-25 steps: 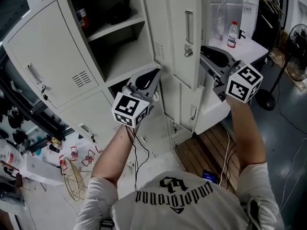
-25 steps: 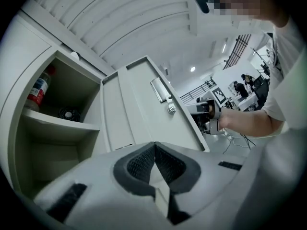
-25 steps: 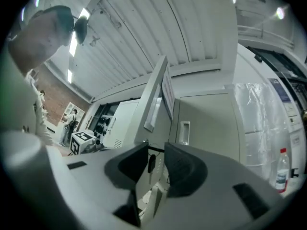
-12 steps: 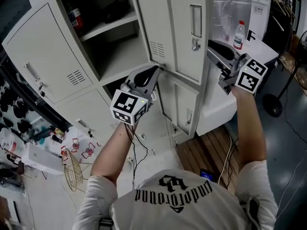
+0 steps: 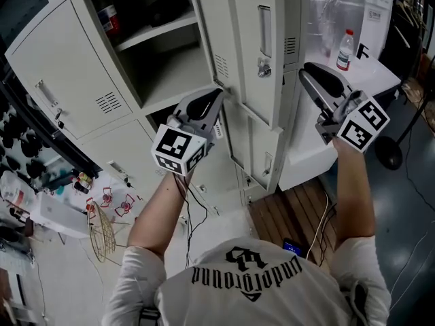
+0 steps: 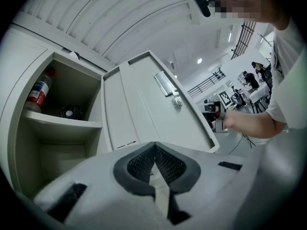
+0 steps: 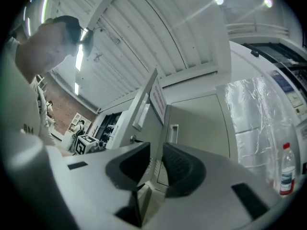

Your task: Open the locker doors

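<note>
A bank of white lockers stands before me. The upper left door (image 5: 64,80) is swung wide, baring a compartment with a shelf (image 5: 153,32). The middle upper door (image 5: 255,46), with handle and lock (image 6: 167,84), stands partly out. My left gripper (image 5: 219,94) is shut with nothing in it, its tip at that door's lower hinge-side corner; the jaws (image 6: 154,146) meet. My right gripper (image 5: 304,70) is beside the door's free edge. Its jaws (image 7: 156,150) are closing, and the door's edge (image 7: 152,95) shows in the gap between them, with no contact that I can see.
A red can (image 5: 109,19) stands on the shelf. Lower lockers (image 5: 268,161) are closed. To the right, a white table (image 5: 380,73) carries a bottle (image 5: 346,49). A wooden pallet (image 5: 299,216) lies on the floor; clutter (image 5: 61,202) covers the floor to the left.
The head view has shifted a little. Both grippers keep their places by the middle door, the right one slightly lower than half a second ago.
</note>
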A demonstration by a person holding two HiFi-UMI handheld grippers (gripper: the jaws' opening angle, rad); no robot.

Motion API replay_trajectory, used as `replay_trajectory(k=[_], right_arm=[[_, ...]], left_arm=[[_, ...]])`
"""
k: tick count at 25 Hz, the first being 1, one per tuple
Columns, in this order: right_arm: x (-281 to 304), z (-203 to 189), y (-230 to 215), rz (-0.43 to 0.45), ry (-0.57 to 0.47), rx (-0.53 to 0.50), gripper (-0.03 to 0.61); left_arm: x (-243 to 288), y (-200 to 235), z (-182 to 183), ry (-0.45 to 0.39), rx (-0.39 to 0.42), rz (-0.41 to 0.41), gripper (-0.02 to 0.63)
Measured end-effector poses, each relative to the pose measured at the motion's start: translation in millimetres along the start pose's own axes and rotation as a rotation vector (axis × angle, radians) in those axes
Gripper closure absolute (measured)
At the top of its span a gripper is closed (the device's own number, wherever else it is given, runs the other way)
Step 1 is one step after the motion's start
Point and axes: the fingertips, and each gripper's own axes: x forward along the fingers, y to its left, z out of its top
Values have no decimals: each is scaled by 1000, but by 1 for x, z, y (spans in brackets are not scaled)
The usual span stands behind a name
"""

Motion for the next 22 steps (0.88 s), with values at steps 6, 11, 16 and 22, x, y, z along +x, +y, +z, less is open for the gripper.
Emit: replay_trajectory(k=[6,11,16,22], right_arm=[[-11,10,49,-7,-17,-43,491],[-1,6,104,67,-4,-27,494],[27,-12,151,173,19,24,506],[67,-49,209,315,70,103,508]], left_arm=[[-20,1,-6,15,-13,27,606],[-49,9,-14,36,-27,74,606],[-95,24,-25,70,-28,163,606],[-174,39,-36,146,-5,302,606]])
